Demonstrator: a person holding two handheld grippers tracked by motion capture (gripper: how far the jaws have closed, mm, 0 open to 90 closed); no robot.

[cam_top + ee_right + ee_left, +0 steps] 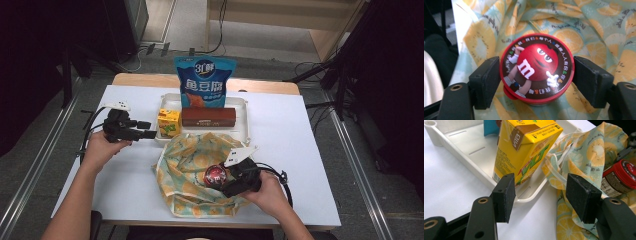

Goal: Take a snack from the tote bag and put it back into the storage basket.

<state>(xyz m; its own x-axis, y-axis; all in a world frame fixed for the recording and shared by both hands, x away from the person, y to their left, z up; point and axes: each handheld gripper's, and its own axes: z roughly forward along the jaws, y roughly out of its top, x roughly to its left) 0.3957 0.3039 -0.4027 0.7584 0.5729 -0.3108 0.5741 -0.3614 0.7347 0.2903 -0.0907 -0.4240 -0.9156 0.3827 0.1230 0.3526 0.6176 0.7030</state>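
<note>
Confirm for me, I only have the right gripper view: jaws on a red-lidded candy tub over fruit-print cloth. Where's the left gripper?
Observer: The left gripper hovers at the white tray's left end, jaws open, facing the yellow drink carton.
Operator: Touching the carton?
Observer: No. In the left gripper view the carton stands upright in the tray beyond the pads, apart from them.
Operator: What else is in the tray?
Observer: A brown box lying lengthwise, and a blue snack bag upright behind it.
</note>
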